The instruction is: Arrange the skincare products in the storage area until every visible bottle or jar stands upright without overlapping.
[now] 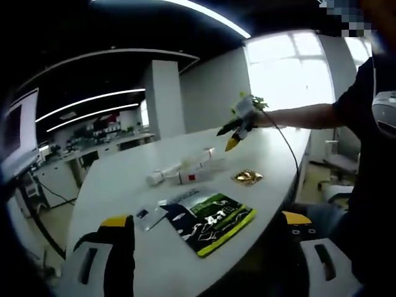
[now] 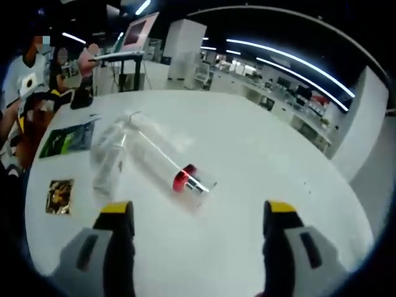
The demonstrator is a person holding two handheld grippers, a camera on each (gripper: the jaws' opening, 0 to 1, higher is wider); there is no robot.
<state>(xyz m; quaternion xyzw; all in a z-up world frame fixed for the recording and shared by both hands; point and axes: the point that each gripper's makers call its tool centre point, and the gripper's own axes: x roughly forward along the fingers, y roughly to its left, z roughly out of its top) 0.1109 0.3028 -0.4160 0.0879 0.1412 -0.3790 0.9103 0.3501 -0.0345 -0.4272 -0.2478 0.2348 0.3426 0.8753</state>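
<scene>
Skincare bottles (image 2: 148, 158) are lying flat in a loose cluster on the white table (image 2: 247, 154), none upright yet; in the left gripper view they're sitting mid-table (image 1: 185, 170), past a green-and-black booklet (image 1: 210, 219) w/ a small card just beside it and a gold foil packet (image 1: 247, 177) off to the right. I'm holding my left gripper (image 1: 207, 241) low at the near table edge, jaws spread wide apart, nothing between them. My right gripper (image 2: 195, 226) is hovering near the bottles, jaws also parted and empty, and it's showing in the left gripper view (image 1: 238, 127) out over the far side of the table. Handling-wise, I'm judging these as clear plastic or glass tubes: light, stiff, smooth, prob slippery and apt to roll since they're round. The one w/ the red band (image 2: 184, 178) near its cap is lying closest to my right jaws, so I'm planning to pinch it across the body near the middle, not the cap end, then tip it up. Whether any are glass, can't tell, so going gentle. Table surface is looking glossy and hard, so a base should sit flat but could skid. Room is a big open office w/ ceiling light strips, a white pillar, bright windows, desks in the bkgd; a person is standing at the left in the right gripper view.
</scene>
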